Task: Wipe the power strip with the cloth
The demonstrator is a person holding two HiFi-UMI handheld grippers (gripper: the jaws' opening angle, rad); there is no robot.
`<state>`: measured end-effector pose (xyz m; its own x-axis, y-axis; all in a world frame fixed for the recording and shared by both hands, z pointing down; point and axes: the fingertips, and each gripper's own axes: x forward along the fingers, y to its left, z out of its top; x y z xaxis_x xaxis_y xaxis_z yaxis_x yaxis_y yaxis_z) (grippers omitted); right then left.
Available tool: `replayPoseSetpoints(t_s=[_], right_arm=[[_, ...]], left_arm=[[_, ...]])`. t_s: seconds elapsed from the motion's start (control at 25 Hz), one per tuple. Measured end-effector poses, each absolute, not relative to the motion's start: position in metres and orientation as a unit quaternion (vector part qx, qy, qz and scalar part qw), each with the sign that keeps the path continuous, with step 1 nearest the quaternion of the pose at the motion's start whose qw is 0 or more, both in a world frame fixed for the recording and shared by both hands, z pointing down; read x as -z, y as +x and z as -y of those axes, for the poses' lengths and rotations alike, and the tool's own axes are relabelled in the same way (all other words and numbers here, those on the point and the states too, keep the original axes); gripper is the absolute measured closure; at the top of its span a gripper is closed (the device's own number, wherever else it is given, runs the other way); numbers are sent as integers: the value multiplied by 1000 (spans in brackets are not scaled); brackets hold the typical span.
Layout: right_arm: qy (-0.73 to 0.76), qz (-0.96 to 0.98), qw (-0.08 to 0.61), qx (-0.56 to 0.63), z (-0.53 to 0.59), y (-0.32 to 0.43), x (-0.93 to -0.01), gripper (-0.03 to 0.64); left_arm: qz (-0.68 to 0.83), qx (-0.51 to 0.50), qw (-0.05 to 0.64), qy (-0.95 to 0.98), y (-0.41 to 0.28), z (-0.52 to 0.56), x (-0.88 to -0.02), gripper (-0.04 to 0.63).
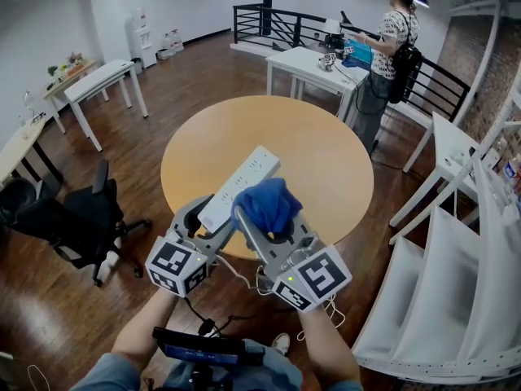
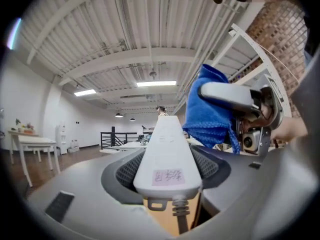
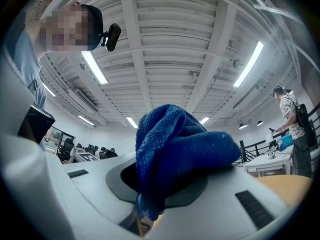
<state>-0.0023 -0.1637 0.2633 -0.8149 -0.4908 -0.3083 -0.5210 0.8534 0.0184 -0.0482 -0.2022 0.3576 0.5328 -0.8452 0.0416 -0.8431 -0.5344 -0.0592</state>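
Observation:
A long white power strip point(image 1: 237, 187) is held in the air above the round wooden table point(image 1: 326, 161), gripped near its cord end by my left gripper point(image 1: 210, 218). In the left gripper view the power strip point(image 2: 167, 154) runs away between the jaws, a small label on its near end and its cord hanging below. My right gripper point(image 1: 264, 215) is shut on a bunched blue cloth point(image 1: 269, 203), which lies against the strip's right side. The cloth point(image 3: 175, 151) fills the right gripper view; the blue cloth point(image 2: 212, 111) also shows right of the strip in the left gripper view.
A black office chair point(image 1: 77, 210) stands left of the table. White desks point(image 1: 317, 68) stand beyond it, where a person point(image 1: 391, 51) stands with their back turned. White shelving point(image 1: 456, 259) lines the right side. Cables point(image 1: 244, 279) hang under the grippers.

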Motion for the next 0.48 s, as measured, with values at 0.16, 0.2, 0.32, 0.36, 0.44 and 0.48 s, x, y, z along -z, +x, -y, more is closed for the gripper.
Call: replayPoseSetpoints(t_s=[0.16, 0.2, 0.32, 0.36, 0.44, 0.48], right_arm=[[-268, -953, 133, -51, 167, -1, -274, 549], [-269, -953, 132, -51, 168, 1, -275, 549], [-278, -950, 130, -52, 174, 10, -274, 549], [-281, -950, 130, -53, 177, 13, -272, 549], [-287, -948, 129, -55, 182, 19, -269, 549], [-291, -946, 129, -56, 185, 22, -267, 549]], left_arm=[[-481, 8, 8, -877, -55, 205, -355, 310], [-480, 5, 10, -877, -55, 205, -355, 310], [-476, 3, 16, -879, -53, 203, -352, 310], [-475, 3, 18, -880, -53, 202, -350, 310], [-472, 4, 26, -881, -52, 201, -348, 310], [-470, 4, 29, -882, -52, 200, -346, 310]])
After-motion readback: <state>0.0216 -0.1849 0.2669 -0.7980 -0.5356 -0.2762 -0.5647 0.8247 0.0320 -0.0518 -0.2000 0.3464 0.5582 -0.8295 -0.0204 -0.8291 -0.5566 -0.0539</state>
